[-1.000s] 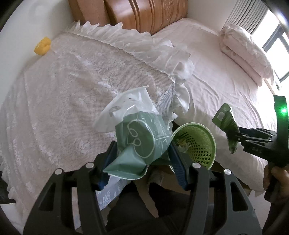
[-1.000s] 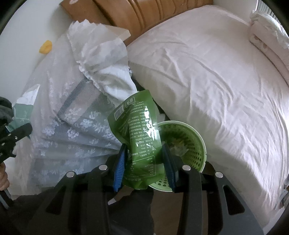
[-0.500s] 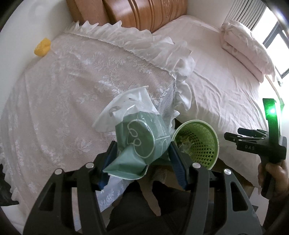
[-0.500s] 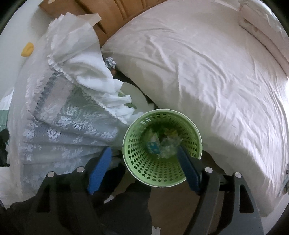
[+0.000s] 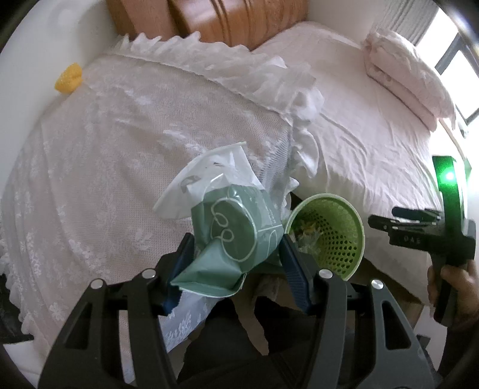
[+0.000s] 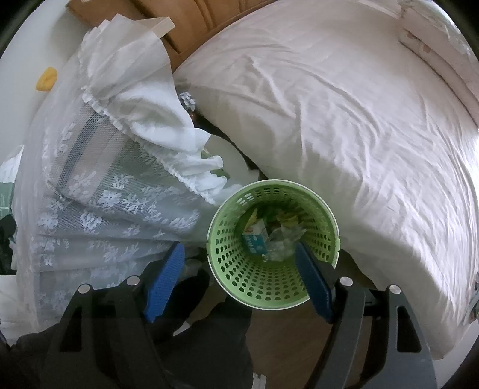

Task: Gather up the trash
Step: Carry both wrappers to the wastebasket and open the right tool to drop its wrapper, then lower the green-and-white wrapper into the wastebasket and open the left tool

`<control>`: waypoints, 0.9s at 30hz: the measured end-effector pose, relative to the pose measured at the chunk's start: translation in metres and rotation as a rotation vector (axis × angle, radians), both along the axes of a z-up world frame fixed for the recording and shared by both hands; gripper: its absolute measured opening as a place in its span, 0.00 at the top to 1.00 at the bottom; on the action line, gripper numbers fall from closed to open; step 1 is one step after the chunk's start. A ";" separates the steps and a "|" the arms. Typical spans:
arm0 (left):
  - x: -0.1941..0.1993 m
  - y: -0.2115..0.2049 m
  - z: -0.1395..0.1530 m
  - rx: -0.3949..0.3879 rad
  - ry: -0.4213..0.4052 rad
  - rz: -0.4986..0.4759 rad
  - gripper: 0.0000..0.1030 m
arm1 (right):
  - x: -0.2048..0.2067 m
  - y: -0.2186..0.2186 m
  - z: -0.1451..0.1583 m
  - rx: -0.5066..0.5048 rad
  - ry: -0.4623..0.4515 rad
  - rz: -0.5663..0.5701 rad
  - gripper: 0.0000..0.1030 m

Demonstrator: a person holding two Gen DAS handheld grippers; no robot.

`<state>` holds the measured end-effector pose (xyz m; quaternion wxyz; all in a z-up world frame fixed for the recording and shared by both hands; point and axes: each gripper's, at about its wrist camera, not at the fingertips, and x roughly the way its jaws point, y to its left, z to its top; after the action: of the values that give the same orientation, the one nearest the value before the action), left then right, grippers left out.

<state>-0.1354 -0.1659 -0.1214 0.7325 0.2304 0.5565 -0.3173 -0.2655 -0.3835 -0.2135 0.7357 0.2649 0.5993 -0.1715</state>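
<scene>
My left gripper is shut on a green and white plastic bag, held above the lace-covered table just left of the green perforated trash basket. My right gripper is open and empty directly above the basket, which holds several wrappers and a small blue-white carton. The right gripper also shows in the left wrist view, to the right of the basket.
A lace cloth covers the table on the left, with a yellow object at its far corner. A bed with a pale sheet lies right of the basket. A wooden headboard stands behind. Folded bedding lies far right.
My right gripper has opened and let go of the green snack packet, which is no longer in view, and it has moved over the basket. The left gripper still holds its bag.
</scene>
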 end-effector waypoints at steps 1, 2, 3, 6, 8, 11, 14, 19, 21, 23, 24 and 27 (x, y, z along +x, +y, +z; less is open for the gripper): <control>-0.003 -0.003 -0.001 0.004 -0.003 -0.015 0.45 | 0.000 0.000 0.000 0.000 0.000 0.000 0.20; -0.006 -0.006 -0.002 0.008 -0.004 -0.034 0.45 | 0.000 0.000 0.002 -0.009 -0.003 -0.009 0.17; -0.012 -0.012 -0.004 0.015 -0.006 -0.065 0.45 | -0.001 -0.001 0.002 -0.010 -0.006 -0.011 0.15; -0.030 -0.030 -0.013 0.041 -0.006 -0.167 0.45 | -0.007 -0.004 0.004 -0.021 -0.017 -0.044 0.11; -0.042 -0.043 -0.020 0.057 -0.003 -0.231 0.45 | -0.014 -0.009 0.005 -0.027 -0.021 -0.073 0.07; -0.057 -0.062 -0.030 0.076 0.011 -0.313 0.45 | -0.038 -0.023 0.004 -0.026 -0.017 -0.147 0.07; -0.072 -0.080 -0.041 0.090 0.029 -0.382 0.45 | -0.057 -0.033 0.002 -0.017 -0.013 -0.204 0.07; -0.093 -0.103 -0.059 0.099 0.058 -0.457 0.45 | -0.106 -0.046 -0.004 -0.001 -0.022 -0.325 0.07; -0.101 -0.109 -0.070 0.112 0.083 -0.476 0.45 | -0.123 -0.047 -0.008 0.006 -0.032 -0.361 0.07; -0.109 -0.114 -0.084 0.137 0.110 -0.494 0.45 | -0.139 -0.047 -0.015 0.013 -0.043 -0.388 0.07; -0.111 -0.117 -0.089 0.148 0.118 -0.505 0.45 | -0.143 -0.048 -0.017 0.014 -0.044 -0.392 0.07; -0.124 -0.129 -0.118 0.203 0.135 -0.544 0.45 | -0.161 -0.047 -0.029 0.024 -0.041 -0.412 0.07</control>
<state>-0.2597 -0.2951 -0.2393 0.5550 0.4216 0.5508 -0.4593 -0.4267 -0.4300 -0.2426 0.6940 0.3940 0.5194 -0.3056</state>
